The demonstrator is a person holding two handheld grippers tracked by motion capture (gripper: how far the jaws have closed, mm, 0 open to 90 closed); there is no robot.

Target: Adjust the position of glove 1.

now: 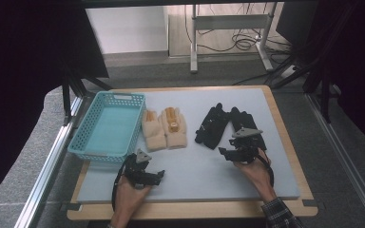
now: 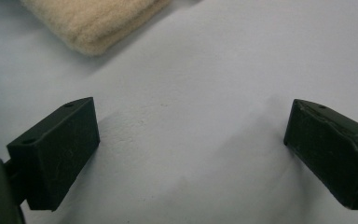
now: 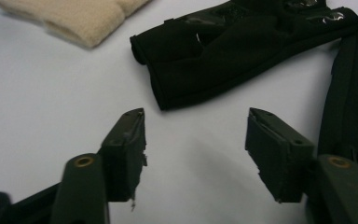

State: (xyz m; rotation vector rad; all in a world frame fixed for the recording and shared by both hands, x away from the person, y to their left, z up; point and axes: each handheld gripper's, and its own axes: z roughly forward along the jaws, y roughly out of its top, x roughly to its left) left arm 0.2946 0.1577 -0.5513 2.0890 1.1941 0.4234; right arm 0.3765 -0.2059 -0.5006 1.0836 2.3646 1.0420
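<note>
Underneath, pale blue mat (image 1: 190,166) on wooden table (image 1: 285,137); beyond, grey carpet (image 1: 171,76).

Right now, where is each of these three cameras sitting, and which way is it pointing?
High view: above the person's side, looking forward and down on the table; both hands, left gripper, right gripper.
Left gripper view: rides that gripper, facing the mat past open jaws, cream gloves ahead.
Right gripper view: rides the right gripper, facing the black gloves.
Shared: both gripper views catch the cream gloves.
</note>
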